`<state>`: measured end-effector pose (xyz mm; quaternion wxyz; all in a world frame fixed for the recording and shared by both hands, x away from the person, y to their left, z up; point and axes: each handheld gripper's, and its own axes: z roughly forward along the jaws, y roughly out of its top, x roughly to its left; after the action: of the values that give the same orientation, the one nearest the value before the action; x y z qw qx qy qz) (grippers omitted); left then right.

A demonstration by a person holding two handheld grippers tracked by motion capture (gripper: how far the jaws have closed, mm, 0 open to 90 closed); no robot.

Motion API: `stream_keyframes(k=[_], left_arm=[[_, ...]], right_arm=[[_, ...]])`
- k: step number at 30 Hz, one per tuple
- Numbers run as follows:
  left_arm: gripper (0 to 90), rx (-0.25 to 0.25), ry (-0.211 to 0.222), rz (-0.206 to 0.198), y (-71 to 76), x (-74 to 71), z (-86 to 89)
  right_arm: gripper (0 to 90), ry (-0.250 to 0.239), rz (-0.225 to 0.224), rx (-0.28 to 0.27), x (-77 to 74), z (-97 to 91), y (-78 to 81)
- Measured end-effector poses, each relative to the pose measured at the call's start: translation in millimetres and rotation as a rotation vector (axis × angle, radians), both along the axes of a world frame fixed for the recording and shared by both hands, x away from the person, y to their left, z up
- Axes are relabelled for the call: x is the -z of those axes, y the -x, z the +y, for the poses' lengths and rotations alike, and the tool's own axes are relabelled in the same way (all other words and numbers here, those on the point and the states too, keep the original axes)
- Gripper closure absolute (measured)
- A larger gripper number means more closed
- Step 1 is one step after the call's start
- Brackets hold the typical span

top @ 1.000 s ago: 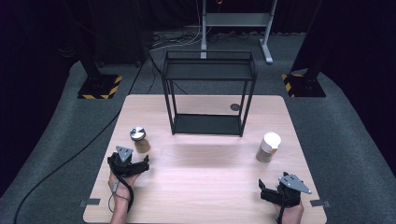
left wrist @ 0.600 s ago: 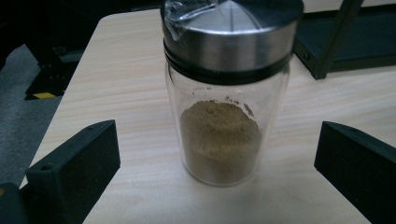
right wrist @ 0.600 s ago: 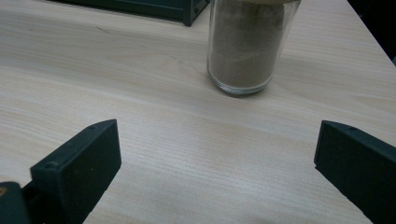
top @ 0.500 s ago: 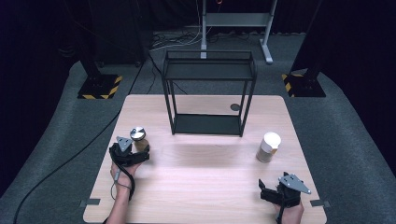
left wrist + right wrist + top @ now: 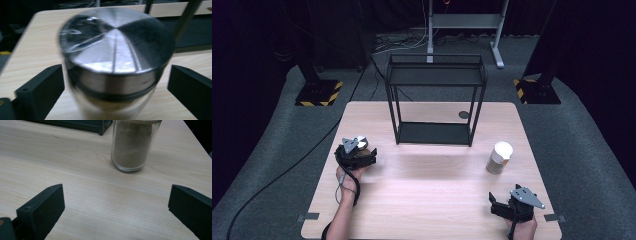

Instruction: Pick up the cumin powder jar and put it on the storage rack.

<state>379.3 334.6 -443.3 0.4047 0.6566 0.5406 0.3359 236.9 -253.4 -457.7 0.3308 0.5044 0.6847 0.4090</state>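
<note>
Under your left tool (image 5: 360, 150), at about nine o'clock on the pale wood-grain worktop (image 5: 427, 200), the glass jar with the brushed-steel lid (image 5: 116, 47) is mostly covered from above; just a sliver of its lid peeks past the grey plate. From the left gripper view the jar stands between the two black jaws, blurred, its base cut off at the bottom edge. Those jaws have just been closing, yet a gap remains on either side of the glass, so nothing is gripped.

Your right tool (image 5: 504, 206) sits near five o'clock with its jaws spread wide and empty. Ahead of it, well apart, stands the clear glass jar of tan powder (image 5: 132, 145); its pale lid (image 5: 502, 149) is cut off in the right gripper view.

Toward twelve o'clock a black metal two-tier wire rack (image 5: 434, 75) stands on the worktop, with a small round grey disc (image 5: 464, 115) just beside its right leg. Around the worktop lies grey carpet (image 5: 582, 150), with black stands on yellow-and-black striped bases (image 5: 318, 94) and darkness beyond.
</note>
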Motion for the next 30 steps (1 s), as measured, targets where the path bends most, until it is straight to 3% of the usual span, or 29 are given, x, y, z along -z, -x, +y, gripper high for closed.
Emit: stream_keyframes(k=[1, 2, 18, 25, 30], left_arm=[[28.7, -0.001, 0.004, -0.008, 0.8, 0.9, 0.9], [30.3, -0.002, 0.005, -0.001, 0.2, -0.6, 0.2], [30.4, 0.033, 0.016, 0.001, 13.7, -3.7, 8.2], [30.4, 0.084, -0.016, 0.000, 29.1, -11.4, 6.2], [30.4, 0.114, -0.013, -0.010, 41.9, -16.9, 5.7]], right_arm=[[0.0, -0.002, 0.000, 0.001, 0.1, -0.2, 0.0], [0.0, -0.004, 0.000, -0.002, 0.1, -0.9, -0.1], [0.0, -0.012, -0.005, -0.003, 0.9, -2.3, 0.6], [0.0, -0.006, -0.002, -0.002, 0.5, -1.3, 0.0], [0.0, -0.009, -0.002, -0.004, 0.6, -1.9, 0.1]])
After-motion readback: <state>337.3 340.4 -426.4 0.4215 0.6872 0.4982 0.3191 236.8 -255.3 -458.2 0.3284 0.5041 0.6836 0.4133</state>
